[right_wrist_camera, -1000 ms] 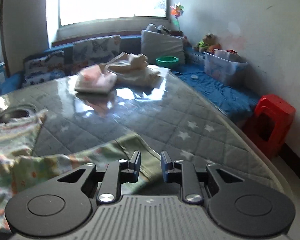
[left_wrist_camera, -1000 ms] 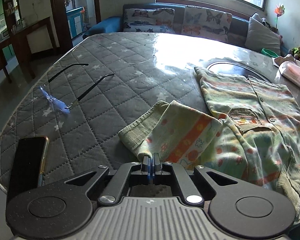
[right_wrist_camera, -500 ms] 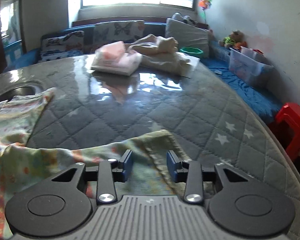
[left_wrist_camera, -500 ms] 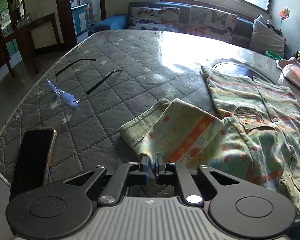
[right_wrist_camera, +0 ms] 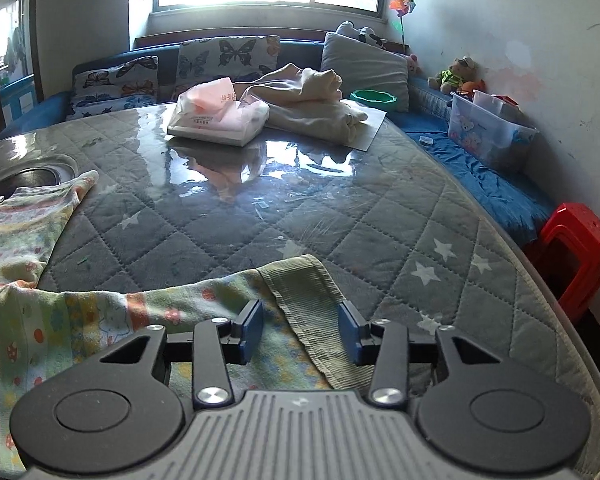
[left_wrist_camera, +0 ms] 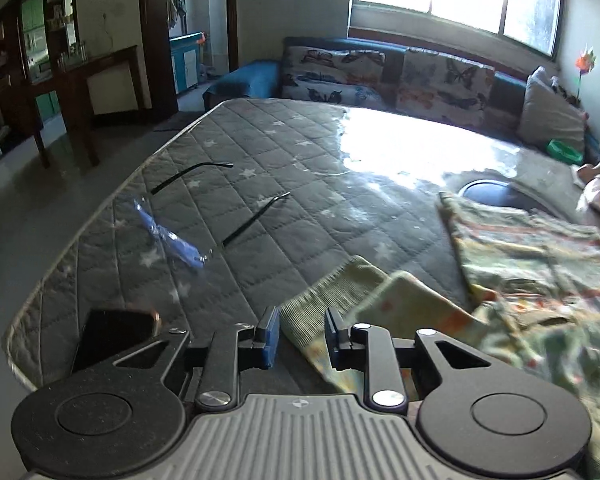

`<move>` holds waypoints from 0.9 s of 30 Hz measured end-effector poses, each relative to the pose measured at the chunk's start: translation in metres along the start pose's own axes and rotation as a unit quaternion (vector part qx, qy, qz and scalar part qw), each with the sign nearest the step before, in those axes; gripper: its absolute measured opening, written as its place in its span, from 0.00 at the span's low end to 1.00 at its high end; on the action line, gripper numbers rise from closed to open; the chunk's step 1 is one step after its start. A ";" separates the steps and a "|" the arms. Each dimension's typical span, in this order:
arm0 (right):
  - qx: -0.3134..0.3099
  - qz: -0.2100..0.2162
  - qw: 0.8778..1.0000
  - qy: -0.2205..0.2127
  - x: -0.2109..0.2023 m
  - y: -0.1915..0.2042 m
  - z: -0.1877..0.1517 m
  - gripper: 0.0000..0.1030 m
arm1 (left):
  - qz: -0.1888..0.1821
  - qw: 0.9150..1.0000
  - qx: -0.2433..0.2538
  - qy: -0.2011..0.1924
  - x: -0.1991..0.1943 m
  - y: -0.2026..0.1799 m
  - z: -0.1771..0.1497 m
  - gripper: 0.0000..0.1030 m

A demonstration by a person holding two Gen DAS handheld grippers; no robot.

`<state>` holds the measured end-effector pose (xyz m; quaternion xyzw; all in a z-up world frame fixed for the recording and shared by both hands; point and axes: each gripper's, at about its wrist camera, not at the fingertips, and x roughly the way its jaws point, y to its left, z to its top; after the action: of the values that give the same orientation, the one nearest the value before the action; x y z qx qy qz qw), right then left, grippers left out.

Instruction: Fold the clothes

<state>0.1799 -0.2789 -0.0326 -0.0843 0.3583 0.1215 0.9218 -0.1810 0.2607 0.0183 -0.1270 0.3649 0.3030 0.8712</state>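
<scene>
Here, tissue pack [right_wrist_camera: 219, 114] print unreadable, both jaws just opening — released over garment [right_wrist_camera: 148, 312] cuffs.

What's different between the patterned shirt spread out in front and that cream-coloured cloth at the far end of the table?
The patterned shirt is green with orange stripes and small prints; the cream cloth is plain, with no pattern. The shirt lies mostly spread flat, its sleeves stretched out to the sides, while the cream cloth sits bunched in a heap. The shirt lies at the near edge; the cloth lies across the table, beside a pink packet. Both rest on the quilted table cover.

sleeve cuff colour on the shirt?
Plain ribbed green cuff on the floral striped shirt; right wrist view shows it best.
</scene>
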 end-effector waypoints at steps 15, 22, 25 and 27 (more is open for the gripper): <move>0.000 -0.016 1.000 0.004 0.000 0.001 0.001 0.53 | 0.051 0.998 0.010 0.024 0.053 0.003 -0.007 0.08; 0.011 -0.019 1.000 0.001 0.001 -0.005 -0.002 0.62 | 0.132 0.990 -0.031 0.027 0.044 0.030 -0.022 0.07; 0.018 -0.017 1.000 0.000 0.001 -0.008 -0.003 0.65 | 0.150 0.988 -0.021 0.028 0.045 0.027 -0.023 0.07; 0.023 -0.015 1.000 0.000 0.000 -0.010 -0.005 0.65 | 0.159 0.987 -0.009 0.032 0.048 0.022 -0.021 0.07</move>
<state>0.1797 -0.2893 -0.0357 -0.0681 0.3593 0.0995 0.9254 -0.1804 0.2894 -0.0304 -0.0847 0.4057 0.4363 0.7987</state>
